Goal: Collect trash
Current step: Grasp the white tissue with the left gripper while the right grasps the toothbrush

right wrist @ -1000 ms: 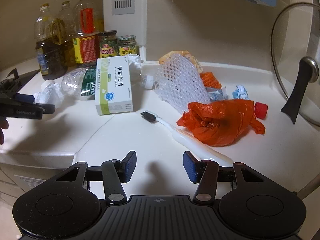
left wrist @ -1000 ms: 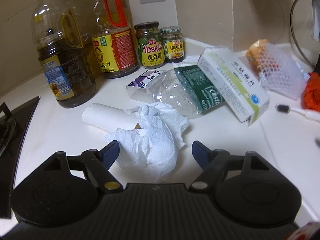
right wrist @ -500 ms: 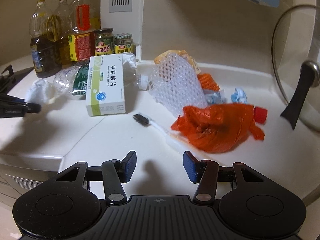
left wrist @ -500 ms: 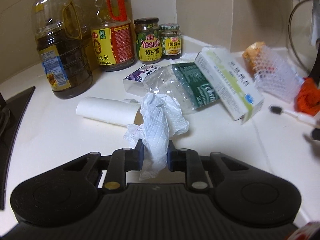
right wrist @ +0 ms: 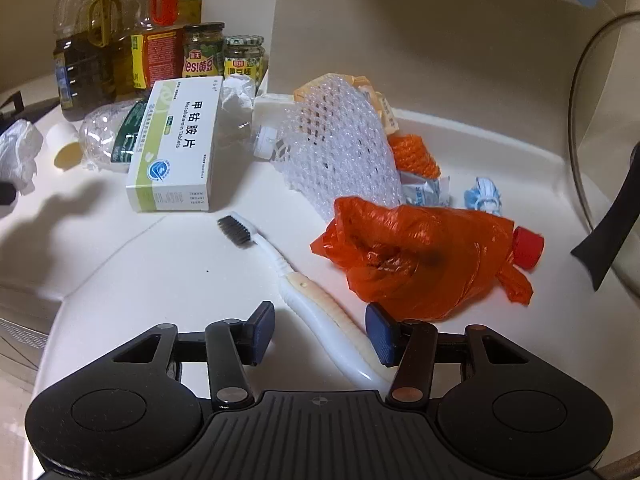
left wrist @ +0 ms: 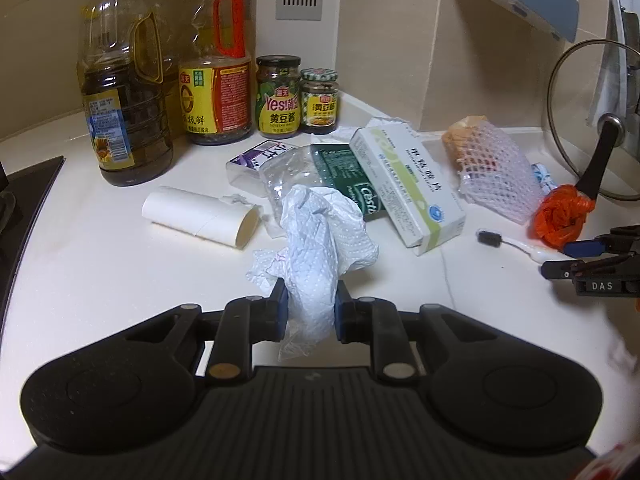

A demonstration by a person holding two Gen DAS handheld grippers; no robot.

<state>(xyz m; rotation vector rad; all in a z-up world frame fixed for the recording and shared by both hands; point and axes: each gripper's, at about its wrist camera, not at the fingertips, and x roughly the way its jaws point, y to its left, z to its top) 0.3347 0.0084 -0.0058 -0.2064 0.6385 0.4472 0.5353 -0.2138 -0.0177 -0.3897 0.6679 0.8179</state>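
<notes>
My left gripper (left wrist: 310,304) is shut on a crumpled white paper towel (left wrist: 324,240) and holds it just above the white counter (left wrist: 100,272). My right gripper (right wrist: 320,322) is open low over the counter. The handle of a white toothbrush (right wrist: 304,284) lies between its fingers, and the pads do not press on it. An orange plastic bag (right wrist: 416,264) sits just past the right fingertip. A green-and-white medicine box (right wrist: 176,152), a crushed clear bottle (left wrist: 296,176), a cardboard tube (left wrist: 200,216) and a white foam net (right wrist: 340,152) lie further back.
Oil bottles (left wrist: 124,112) and sauce jars (left wrist: 278,98) stand along the back wall. A glass pot lid (left wrist: 592,120) leans at the right. A black stove (left wrist: 24,208) borders the left. A red cap (right wrist: 528,246) and small wrappers (right wrist: 424,192) lie behind the bag.
My left gripper closed on the paper towel and lifted it off the counter. My right gripper moved forward and down, so the toothbrush handle now lies between its fingers.
</notes>
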